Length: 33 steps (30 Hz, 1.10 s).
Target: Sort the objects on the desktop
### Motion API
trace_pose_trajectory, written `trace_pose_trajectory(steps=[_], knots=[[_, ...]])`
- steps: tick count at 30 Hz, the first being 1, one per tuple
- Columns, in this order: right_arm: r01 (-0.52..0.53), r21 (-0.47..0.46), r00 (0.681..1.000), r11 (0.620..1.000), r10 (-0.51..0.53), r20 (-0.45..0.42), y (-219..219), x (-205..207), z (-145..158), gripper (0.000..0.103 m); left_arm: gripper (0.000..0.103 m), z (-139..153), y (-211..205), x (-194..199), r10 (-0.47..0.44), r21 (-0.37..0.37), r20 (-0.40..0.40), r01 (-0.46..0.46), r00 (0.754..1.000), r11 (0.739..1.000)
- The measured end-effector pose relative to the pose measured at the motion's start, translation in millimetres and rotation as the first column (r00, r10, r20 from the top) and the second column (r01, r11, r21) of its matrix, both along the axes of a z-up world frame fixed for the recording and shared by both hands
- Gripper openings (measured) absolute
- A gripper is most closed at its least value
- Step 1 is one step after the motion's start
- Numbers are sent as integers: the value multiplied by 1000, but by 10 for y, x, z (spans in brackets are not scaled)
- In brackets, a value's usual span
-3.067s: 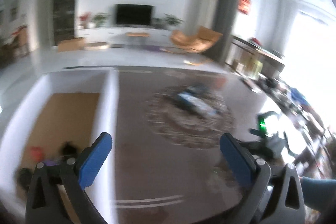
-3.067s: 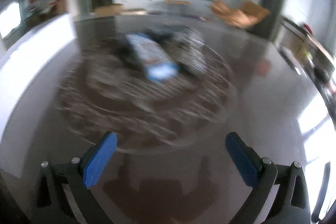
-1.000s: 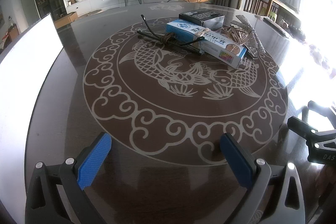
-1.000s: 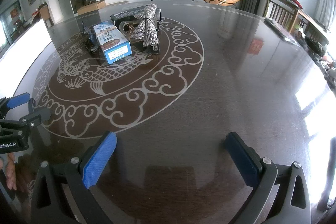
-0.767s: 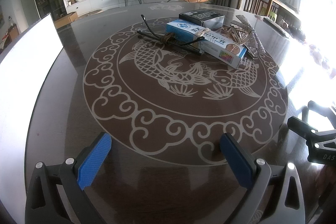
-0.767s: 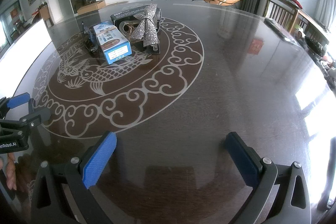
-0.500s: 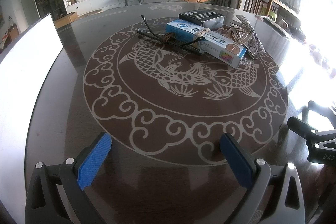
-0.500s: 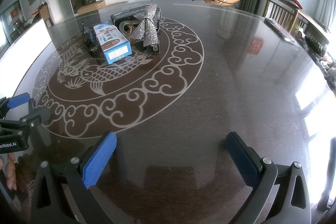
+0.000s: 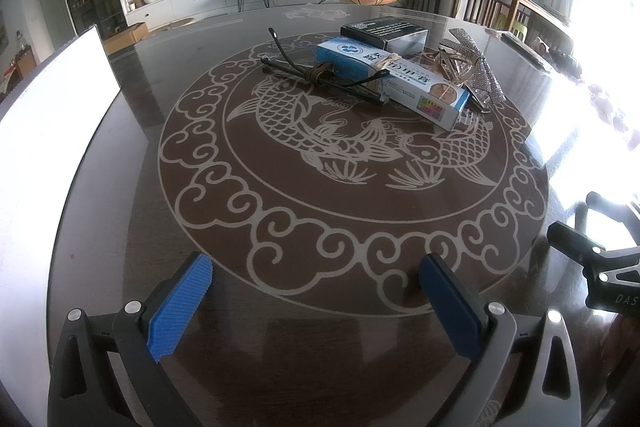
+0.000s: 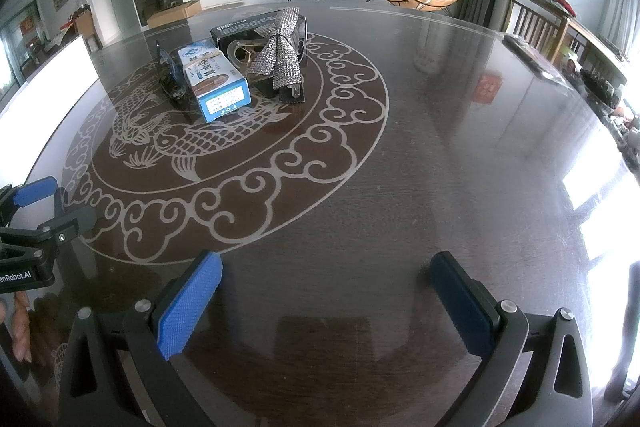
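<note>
A pile of objects lies at the far middle of the dark round table (image 9: 320, 219). A blue and white box (image 9: 396, 79) (image 10: 214, 85) lies beside a black box (image 9: 384, 35) (image 10: 248, 23). Black glasses with a brown cord (image 9: 320, 73) rest against the blue box. A silver sequined hair clip (image 9: 476, 63) (image 10: 280, 57) lies on the right of the pile. My left gripper (image 9: 316, 303) is open and empty, low over the near table edge. My right gripper (image 10: 328, 299) is open and empty, to the right of the left one, far from the pile.
A white box wall (image 9: 44, 99) (image 10: 44, 87) stands along the table's left side. The right gripper's body shows at the right edge of the left wrist view (image 9: 600, 267). Chairs (image 10: 536, 27) stand at the far right of the table.
Three seconds ago both grippers were sweeping over the table with blurred views. In the last second nothing has moved.
</note>
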State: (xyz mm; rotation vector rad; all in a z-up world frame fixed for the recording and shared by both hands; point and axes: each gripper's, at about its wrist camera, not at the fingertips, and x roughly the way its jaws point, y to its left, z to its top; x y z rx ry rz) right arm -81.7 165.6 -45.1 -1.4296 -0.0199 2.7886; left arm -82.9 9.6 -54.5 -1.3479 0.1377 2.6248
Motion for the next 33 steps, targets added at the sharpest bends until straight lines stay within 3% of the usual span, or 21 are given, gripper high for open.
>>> trace_pose_trajectory(steps=[6, 8, 10, 15, 18, 20, 23, 30, 33], knots=[[0, 0, 1000, 1000, 0, 0, -4, 4, 1, 103, 103, 13, 27, -42, 5, -9, 22, -4, 1000, 1000], [0, 0, 1000, 1000, 0, 0, -3, 3, 1, 103, 103, 57, 59, -194, 6, 39, 68, -9, 998, 999], [0, 0, 1000, 1000, 0, 0, -2, 3, 2, 103, 103, 177, 68, -393, 17, 119, 75, -26, 997, 993], [0, 0, 1000, 1000, 0, 0, -1, 4, 3, 103, 103, 452, -53, -1007, 179, 177, 42, -184, 983, 967], [0, 0, 1000, 1000, 0, 0, -2, 5, 3, 103, 103, 384, -44, -1391, 217, 176, 105, -232, 971, 957], [0, 0, 1000, 1000, 0, 0, -3, 5, 3, 103, 103, 251, 63, -1561, 199, 133, 133, -216, 971, 967], [0, 0, 1000, 1000, 0, 0, 1, 3, 3, 103, 103, 228, 84, -1560, 174, 151, 94, -187, 980, 971], [0, 0, 1000, 1000, 0, 0, 5, 1, 3, 103, 103, 211, -366, -1218, 173, 36, 62, -176, 983, 984], [0, 0, 1000, 1000, 0, 0, -3, 7, 6, 103, 103, 274, -585, -1062, 144, 118, 52, -149, 988, 982]])
